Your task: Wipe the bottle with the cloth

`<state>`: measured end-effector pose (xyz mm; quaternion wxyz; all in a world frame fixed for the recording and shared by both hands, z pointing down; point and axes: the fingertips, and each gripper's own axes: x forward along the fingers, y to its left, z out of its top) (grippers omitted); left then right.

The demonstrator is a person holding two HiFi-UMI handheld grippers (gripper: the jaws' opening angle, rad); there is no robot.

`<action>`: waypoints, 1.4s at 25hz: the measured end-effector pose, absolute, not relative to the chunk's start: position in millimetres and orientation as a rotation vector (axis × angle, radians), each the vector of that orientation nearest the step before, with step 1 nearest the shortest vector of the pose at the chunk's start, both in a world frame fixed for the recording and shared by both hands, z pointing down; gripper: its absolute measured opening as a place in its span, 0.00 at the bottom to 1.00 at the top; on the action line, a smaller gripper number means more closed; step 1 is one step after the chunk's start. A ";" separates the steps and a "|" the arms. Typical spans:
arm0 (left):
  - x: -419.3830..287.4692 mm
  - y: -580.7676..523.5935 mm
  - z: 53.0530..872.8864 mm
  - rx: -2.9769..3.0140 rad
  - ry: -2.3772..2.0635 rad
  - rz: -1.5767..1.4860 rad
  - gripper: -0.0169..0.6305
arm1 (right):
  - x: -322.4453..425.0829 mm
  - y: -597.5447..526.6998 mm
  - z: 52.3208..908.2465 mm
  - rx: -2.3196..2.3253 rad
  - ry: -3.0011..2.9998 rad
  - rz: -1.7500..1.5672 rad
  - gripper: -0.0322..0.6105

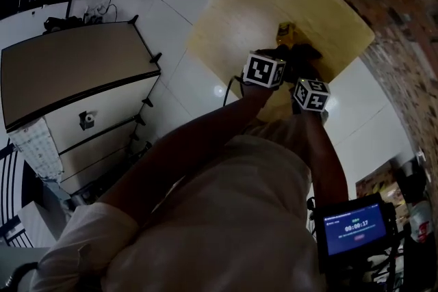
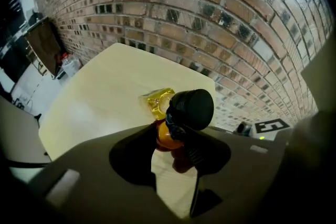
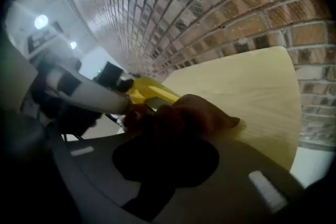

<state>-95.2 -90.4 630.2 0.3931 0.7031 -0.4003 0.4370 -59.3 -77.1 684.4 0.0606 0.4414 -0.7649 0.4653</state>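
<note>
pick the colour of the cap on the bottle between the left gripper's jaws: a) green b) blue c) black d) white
c: in the left gripper view the bottle has a black cap above its orange body.

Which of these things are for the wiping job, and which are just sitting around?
For the job:
- bottle, held in the left claw
- brown cloth, held in the right claw

Just lying about:
- yellow thing on the table
- cabinet
- screen
</note>
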 end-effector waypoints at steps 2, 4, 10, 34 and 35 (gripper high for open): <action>-91.2 -91.8 631.6 1.765 -1.063 1.078 0.31 | -56.7 -77.4 715.4 1.322 -2.182 1.393 0.14; -89.6 -95.9 632.3 1.753 -1.114 1.025 0.30 | -59.5 -76.4 739.1 1.241 -2.092 1.345 0.14; -91.9 -83.5 630.3 1.846 -0.928 1.109 0.46 | -34.6 -76.4 711.7 1.298 -2.133 1.314 0.15; -71.9 -95.8 626.6 1.978 -0.784 1.161 0.29 | -109.4 -45.7 717.8 0.725 -2.290 1.304 0.15; -70.5 -98.6 626.4 1.947 -0.813 1.133 0.30 | -105.4 -48.2 726.4 0.763 -2.218 1.391 0.15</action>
